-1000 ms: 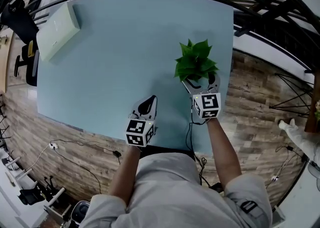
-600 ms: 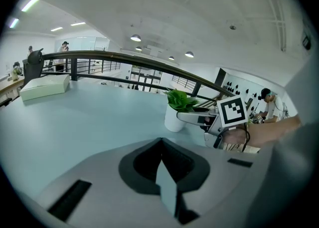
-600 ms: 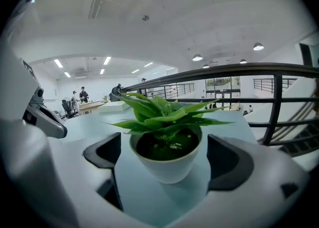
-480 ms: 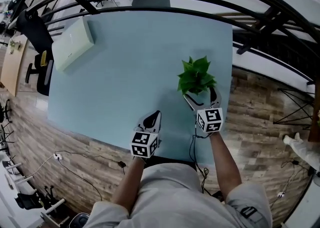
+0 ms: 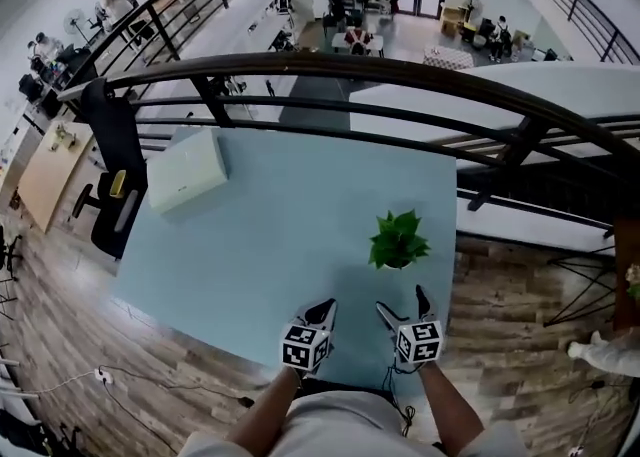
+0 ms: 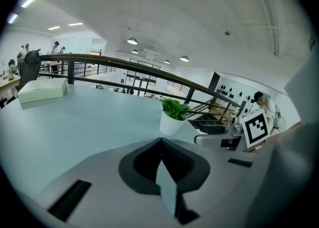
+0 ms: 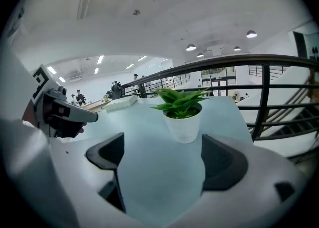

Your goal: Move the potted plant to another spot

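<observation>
The potted plant, green leaves in a small white pot, stands upright on the pale blue table near its right side. In the right gripper view the potted plant stands free just ahead of the jaws. My right gripper is open and empty, pulled back near the table's front edge. My left gripper sits beside it, shut with nothing held. In the left gripper view the potted plant shows ahead and to the right.
A white box lies at the table's far left corner. A dark curved railing runs behind the table. A black chair stands at the left. Wooden floor lies to the right of the table.
My right gripper has let go of the plant and drawn back toward the front edge. The plant now stands free on the table. The head view has tilted up.
</observation>
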Available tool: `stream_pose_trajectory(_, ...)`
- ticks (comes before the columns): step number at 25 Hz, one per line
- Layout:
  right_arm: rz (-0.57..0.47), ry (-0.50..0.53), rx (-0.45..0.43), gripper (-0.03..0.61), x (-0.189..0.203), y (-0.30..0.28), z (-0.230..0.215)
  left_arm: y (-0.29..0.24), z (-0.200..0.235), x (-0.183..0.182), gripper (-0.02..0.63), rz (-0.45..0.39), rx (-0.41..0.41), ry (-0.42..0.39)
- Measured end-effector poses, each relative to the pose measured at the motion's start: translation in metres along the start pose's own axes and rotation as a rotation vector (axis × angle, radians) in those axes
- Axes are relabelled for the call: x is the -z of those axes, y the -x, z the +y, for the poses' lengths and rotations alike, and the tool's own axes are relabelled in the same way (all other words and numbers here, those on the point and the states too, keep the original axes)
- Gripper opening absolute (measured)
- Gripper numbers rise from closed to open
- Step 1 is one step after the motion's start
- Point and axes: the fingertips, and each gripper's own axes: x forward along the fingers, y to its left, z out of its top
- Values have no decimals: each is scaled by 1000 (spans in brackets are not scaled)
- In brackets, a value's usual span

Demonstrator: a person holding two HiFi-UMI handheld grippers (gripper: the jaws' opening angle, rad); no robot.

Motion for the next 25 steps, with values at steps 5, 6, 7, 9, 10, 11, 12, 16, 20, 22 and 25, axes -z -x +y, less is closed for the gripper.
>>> stream_pose_trajectory(5, 0, 133, 13, 202, -3, 20, 47, 27, -6, 1, 12, -50, 38, -14)
stream_pose_trajectory(6, -12, 156, 27, 106, -8, 23, 53, 33, -7, 1, 12, -59, 45, -15)
stream_pose_trajectory(7, -21, 174, 38, 5, -12, 26, 60, 39, -8, 2, 12, -67, 52, -15)
stream_pose_trajectory(9, -27, 200, 43, 5, -16, 32, 77, 53, -10, 4, 12, -81, 65, -12)
stream_pose_trajectory(10, -29, 206, 43, 5, -17, 35, 86, 61, -10, 6, 12, -87, 70, -12)
stream_pose_trajectory(11, -34, 210, 42, 5, -19, 40, 95, 69, -9, 7, 12, -93, 74, -14)
stream_pose_trajectory(12, -40, 212, 41, 3, -20, 44, 105, 78, -9, 9, 12, -98, 77, -16)
stream_pose_trajectory(16, -72, 215, 55, 3, -23, 70, 134, 106, -10, 21, 12, -125, 87, -14)
stream_pose_trajectory(20, -123, 210, 83, 3, -27, 101, 152, 125, -20, 32, 12, -156, 101, -13)
stream_pose_trajectory(22, -138, 201, 103, 3, -29, 113, 155, 131, -27, 31, 12, -170, 112, -21)
stream_pose_trajectory(25, -159, 193, 123, 3, -34, 132, 155, 139, -43, 25, 12, -196, 130, -35)
